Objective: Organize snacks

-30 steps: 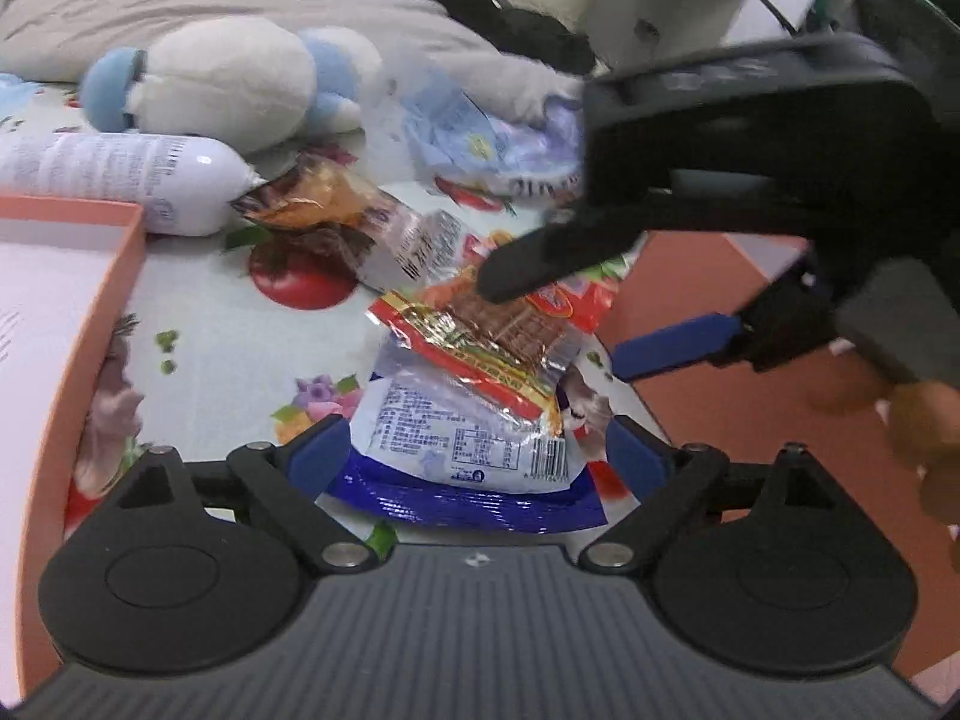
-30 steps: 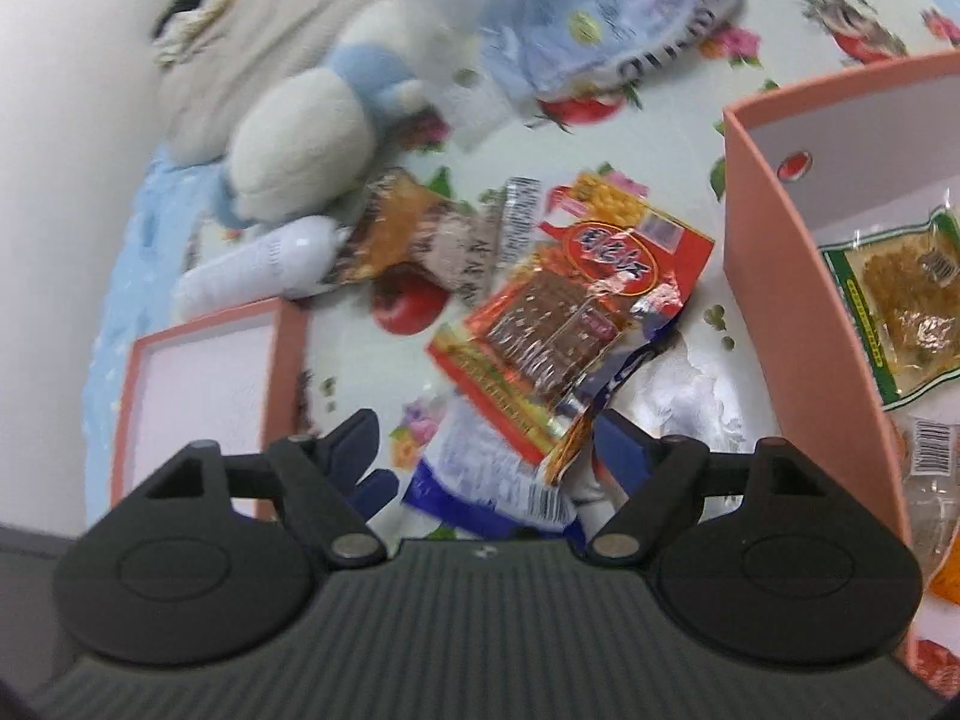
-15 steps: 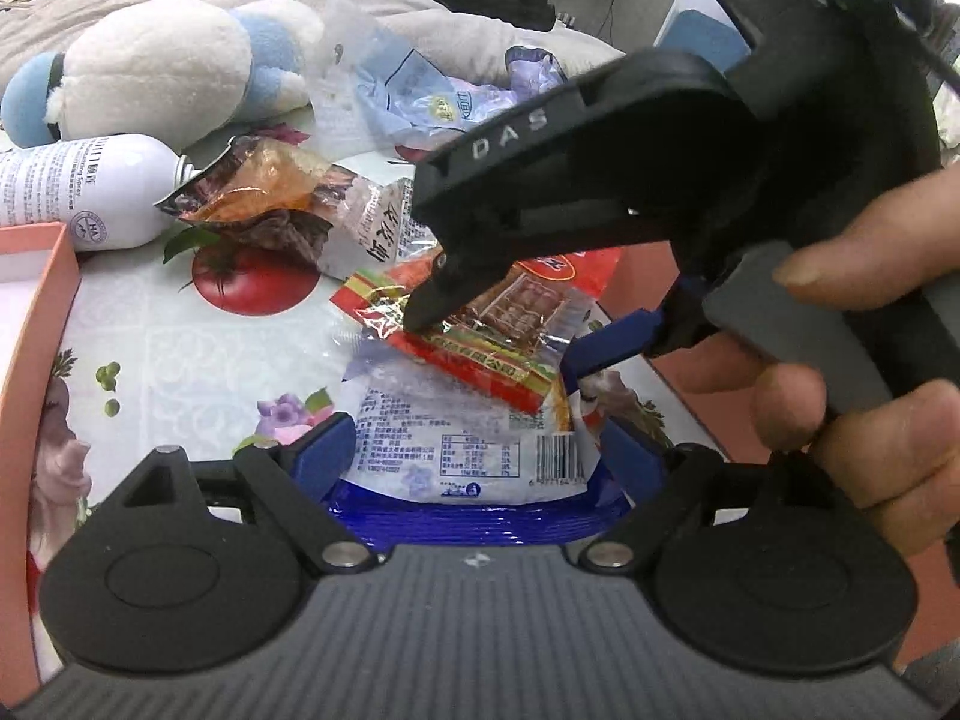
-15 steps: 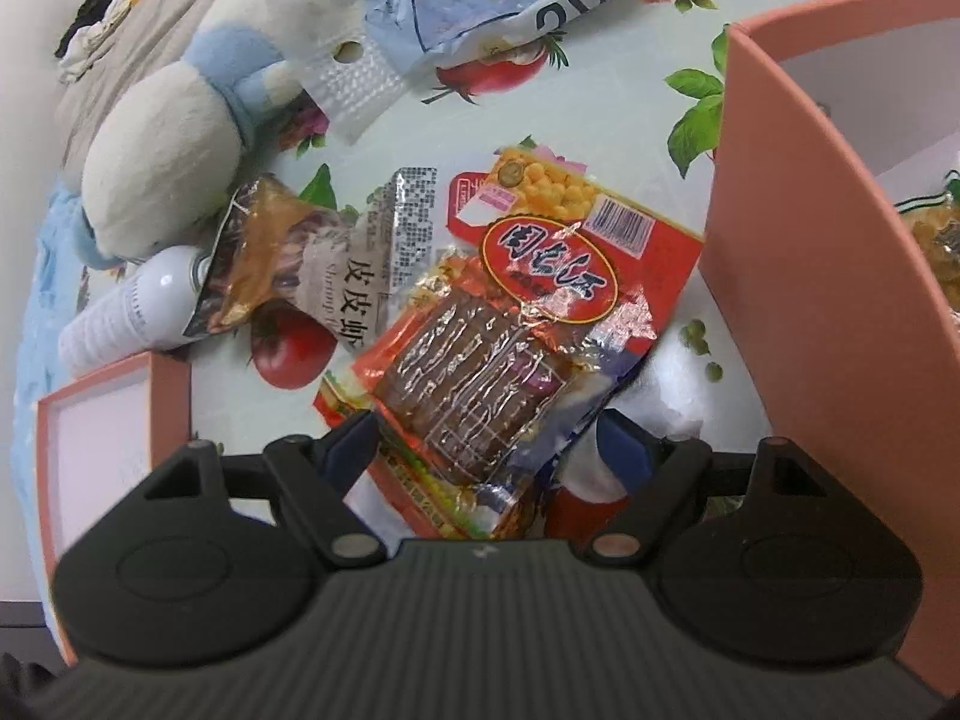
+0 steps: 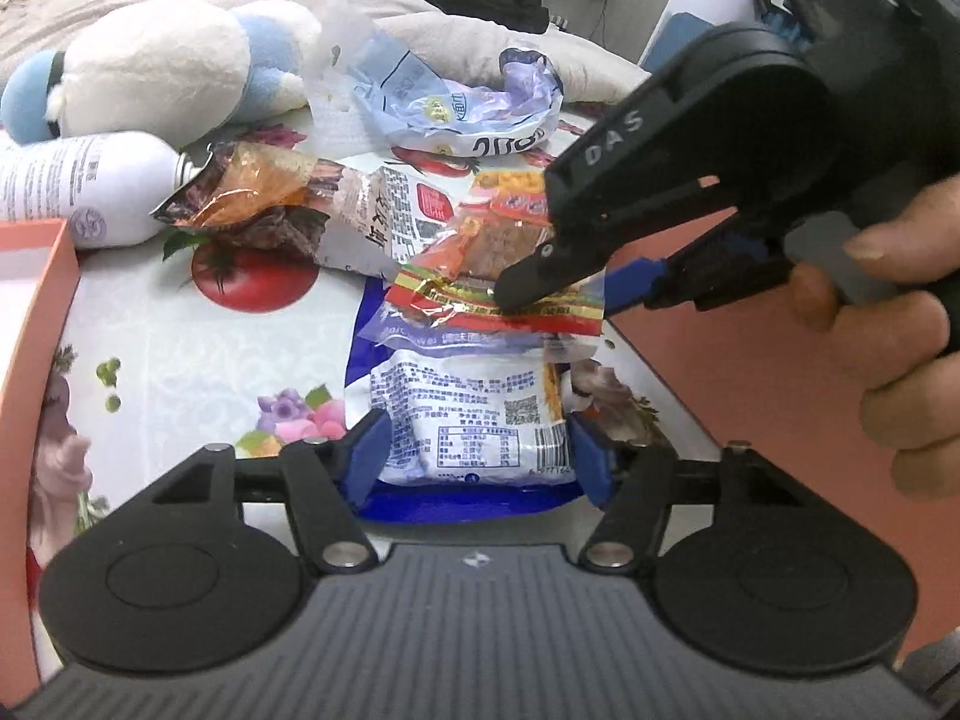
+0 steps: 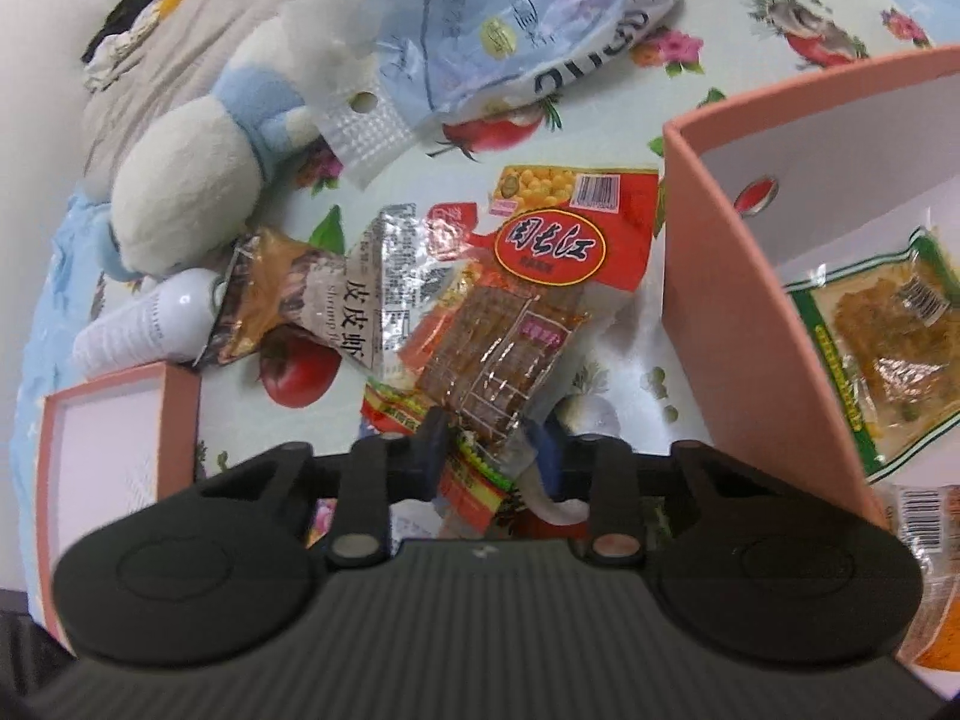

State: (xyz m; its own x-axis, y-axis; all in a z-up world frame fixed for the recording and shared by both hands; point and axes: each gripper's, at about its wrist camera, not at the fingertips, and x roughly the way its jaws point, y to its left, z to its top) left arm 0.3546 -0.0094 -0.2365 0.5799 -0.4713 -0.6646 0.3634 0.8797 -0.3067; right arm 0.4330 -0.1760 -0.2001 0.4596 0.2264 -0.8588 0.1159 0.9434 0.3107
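The red snack pack (image 6: 498,354) lay on the flowered bench (image 6: 600,138), atop a blue-and-white packet (image 5: 474,414), its near end pinched between the nearly closed right tongs (image 6: 489,450). In the left view those tongs (image 5: 528,294) pressed on the pack's red edge. The left tongs (image 5: 480,456) stood wide apart astride the blue-and-white packet, gripping nothing. A pink box (image 6: 738,276) with a green-edged pack (image 6: 870,336) stood just right; a plush toy (image 5: 162,66) and white bottle (image 5: 78,186) lay beyond.

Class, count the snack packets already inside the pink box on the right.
2 visible: a green-edged packet lying in the pink box, and an orange packet nearer the camera. Others may be hidden.
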